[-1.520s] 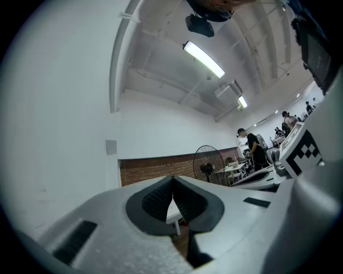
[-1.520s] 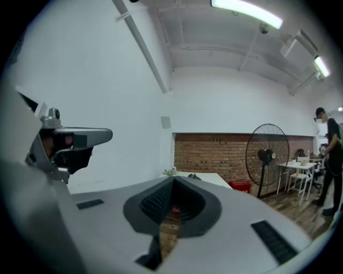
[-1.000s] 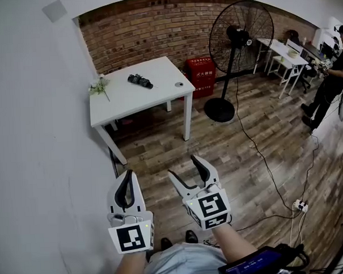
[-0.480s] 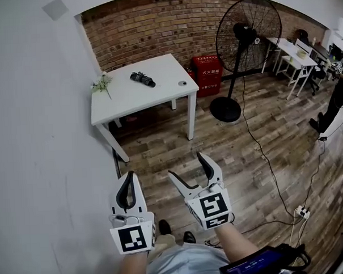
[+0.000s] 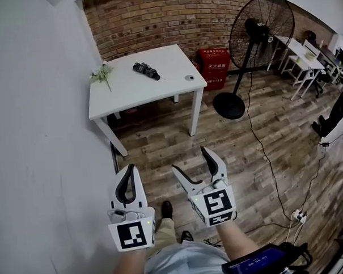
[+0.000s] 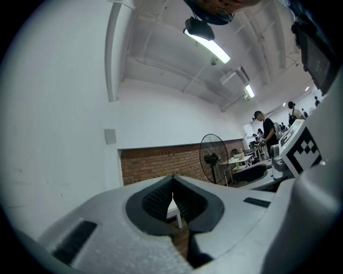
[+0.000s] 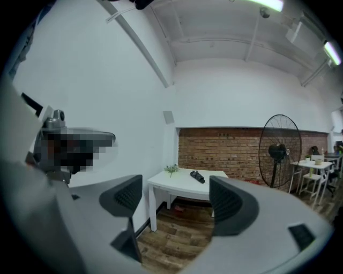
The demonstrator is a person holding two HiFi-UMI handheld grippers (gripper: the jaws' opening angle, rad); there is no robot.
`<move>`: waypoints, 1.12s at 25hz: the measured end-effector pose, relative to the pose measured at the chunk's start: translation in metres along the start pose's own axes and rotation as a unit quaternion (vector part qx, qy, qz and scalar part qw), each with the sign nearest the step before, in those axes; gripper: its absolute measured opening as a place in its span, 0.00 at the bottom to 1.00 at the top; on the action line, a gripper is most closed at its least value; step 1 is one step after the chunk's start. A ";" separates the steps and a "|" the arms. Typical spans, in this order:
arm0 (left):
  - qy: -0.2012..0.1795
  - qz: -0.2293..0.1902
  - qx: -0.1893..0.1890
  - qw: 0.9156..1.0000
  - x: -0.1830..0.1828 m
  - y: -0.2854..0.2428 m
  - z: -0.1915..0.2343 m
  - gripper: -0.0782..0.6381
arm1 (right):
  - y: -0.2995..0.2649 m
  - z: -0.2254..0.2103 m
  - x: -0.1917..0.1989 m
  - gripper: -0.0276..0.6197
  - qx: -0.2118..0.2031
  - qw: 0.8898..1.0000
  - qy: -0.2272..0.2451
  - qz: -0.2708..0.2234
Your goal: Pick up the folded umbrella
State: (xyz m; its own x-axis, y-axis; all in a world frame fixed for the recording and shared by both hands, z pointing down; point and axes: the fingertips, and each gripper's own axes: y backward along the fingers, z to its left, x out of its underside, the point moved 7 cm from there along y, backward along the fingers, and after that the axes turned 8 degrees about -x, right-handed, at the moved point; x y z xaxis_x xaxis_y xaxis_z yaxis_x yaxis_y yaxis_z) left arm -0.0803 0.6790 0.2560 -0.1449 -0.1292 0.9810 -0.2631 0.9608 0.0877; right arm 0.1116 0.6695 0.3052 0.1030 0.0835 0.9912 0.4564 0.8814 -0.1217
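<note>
Left gripper (image 5: 127, 170): jaws together, empty. Right gripper (image 5: 189, 161): jaws just opened wide, nothing between. Black folded umbrella (image 5: 146, 70) lies on white rectangular table (image 5: 130, 97), well apart from both.

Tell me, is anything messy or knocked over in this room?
Nothing looks spilled or broken. The folded umbrella lies flat on the white table, with a flower sprig near one corner. Only a black cable trails loosely across the wood floor by the fan.

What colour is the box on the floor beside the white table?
Red. The red rectangular box shows best in the head view.
</note>
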 end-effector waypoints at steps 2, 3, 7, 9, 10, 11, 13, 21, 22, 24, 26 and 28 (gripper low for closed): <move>-0.001 0.004 0.001 1.000 0.007 -0.018 0.007 0.12 | -0.018 -0.007 0.001 0.65 0.001 1.000 0.000 -0.001; -0.003 0.005 0.001 1.000 0.010 -0.028 0.011 0.12 | -0.029 -0.010 0.001 0.65 0.001 1.000 0.000 -0.002; -0.003 0.015 -0.002 1.000 0.028 -0.068 0.032 0.12 | -0.074 -0.024 0.005 0.65 0.002 1.000 -0.002 0.003; -0.003 0.016 0.000 1.000 0.034 -0.089 0.042 0.12 | -0.095 -0.032 0.004 0.65 0.006 1.000 -0.003 0.007; -0.003 0.016 0.001 1.000 0.035 -0.099 0.046 0.12 | -0.105 -0.036 0.003 0.65 0.009 1.000 -0.003 0.008; -0.002 0.016 0.003 1.000 0.036 -0.109 0.050 0.12 | -0.114 -0.039 0.000 0.64 0.011 1.000 -0.001 0.008; 0.000 0.015 0.004 1.000 0.036 -0.127 0.059 0.12 | -0.132 -0.046 -0.006 0.64 0.015 1.000 0.001 0.005; -0.004 -0.019 0.011 1.000 0.028 -0.190 0.088 0.12 | -0.189 -0.072 -0.033 0.64 0.034 0.999 0.014 -0.018; -0.003 -0.024 0.013 1.000 0.026 -0.197 0.092 0.12 | -0.196 -0.074 -0.036 0.64 0.035 0.999 0.017 -0.021; -0.001 -0.031 0.013 0.999 0.024 -0.210 0.100 0.12 | -0.209 -0.077 -0.043 0.64 0.039 0.999 0.021 -0.027; 0.000 -0.036 0.014 0.999 0.024 -0.222 0.107 0.12 | -0.220 -0.079 -0.048 0.64 0.042 0.998 0.026 -0.030; 0.003 -0.038 0.014 0.999 0.027 -0.230 0.111 0.12 | -0.228 -0.081 -0.049 0.64 0.045 0.998 0.031 -0.030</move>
State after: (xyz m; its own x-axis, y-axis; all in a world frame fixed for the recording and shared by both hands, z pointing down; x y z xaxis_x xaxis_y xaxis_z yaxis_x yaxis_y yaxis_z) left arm -0.1300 0.4272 0.2425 -0.1171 -0.1995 0.9729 -0.2994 0.9411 0.1570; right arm 0.0740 0.4268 0.2801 0.1333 0.0037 0.9911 0.3825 0.9223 -0.0549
